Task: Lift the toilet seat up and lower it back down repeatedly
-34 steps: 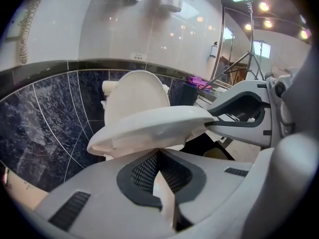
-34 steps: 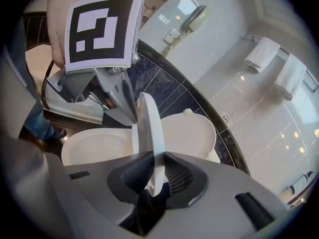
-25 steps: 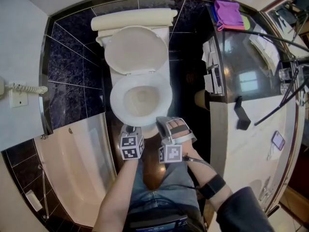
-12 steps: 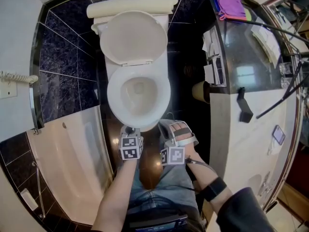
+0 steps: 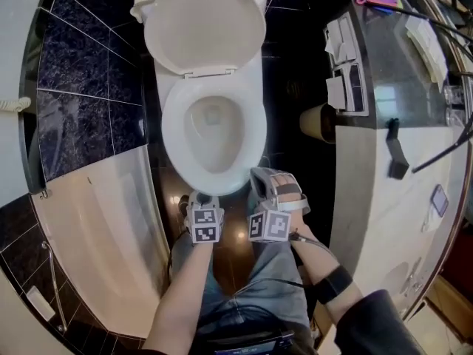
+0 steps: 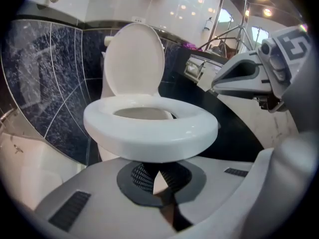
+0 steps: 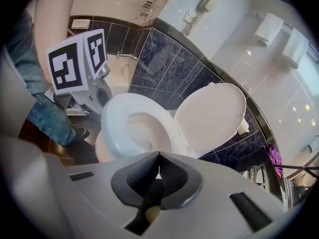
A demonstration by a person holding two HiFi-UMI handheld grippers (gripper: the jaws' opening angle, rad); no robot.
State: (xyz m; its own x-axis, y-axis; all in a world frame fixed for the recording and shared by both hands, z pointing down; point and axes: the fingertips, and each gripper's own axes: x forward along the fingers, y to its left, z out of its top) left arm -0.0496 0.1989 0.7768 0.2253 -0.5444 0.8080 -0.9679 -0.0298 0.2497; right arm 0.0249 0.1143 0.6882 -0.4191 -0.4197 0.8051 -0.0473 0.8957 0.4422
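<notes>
The white oval toilet seat (image 5: 174, 128) lies flat on the bowl, its round white lid (image 5: 205, 24) raised at the far end. A lift looks next, needing a tip under the near rim. Near that rim the left gripper (image 6: 157, 174) is pinched closed and empty. The right gripper (image 7: 158, 169) has just been closing its jaws on nothing. White bathtub (image 5: 111, 220) left, dark glossy counter (image 5: 392, 72) right: neither obstructs.

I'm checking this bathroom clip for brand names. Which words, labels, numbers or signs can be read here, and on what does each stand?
No text can be read in any view.
Left hand-held gripper and right hand-held gripper: their cubes carry only black-and-white square markers, no letters.
Small white wall plate: too small to read.
Packets on the counter: print too blurred to read.
</notes>
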